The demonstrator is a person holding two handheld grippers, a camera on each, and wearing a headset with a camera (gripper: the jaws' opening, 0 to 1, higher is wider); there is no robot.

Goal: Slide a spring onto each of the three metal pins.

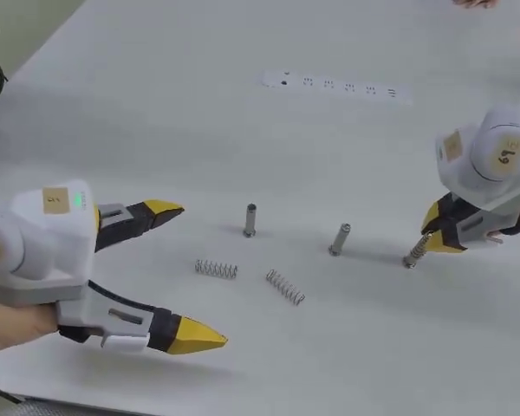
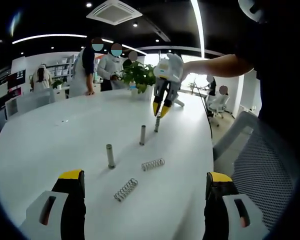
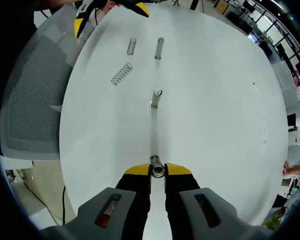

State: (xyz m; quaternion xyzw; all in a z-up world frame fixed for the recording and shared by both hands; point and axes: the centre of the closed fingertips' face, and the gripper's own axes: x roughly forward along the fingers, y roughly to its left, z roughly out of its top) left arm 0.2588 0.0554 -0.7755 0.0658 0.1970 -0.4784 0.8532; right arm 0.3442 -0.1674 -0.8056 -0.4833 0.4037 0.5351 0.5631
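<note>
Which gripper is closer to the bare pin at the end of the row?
Left. The left gripper hovers open just short of that pin; the right gripper is at the row's other end, shut on a spring.

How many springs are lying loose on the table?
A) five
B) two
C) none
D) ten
B: one loose spring and a second loose spring lie flat on the table; the third spring stands between the jaws of the right gripper.

White power strip [image 1: 336, 87] on the table [image 1: 156, 130]; potted plant [image 2: 137, 74] behind.
</note>
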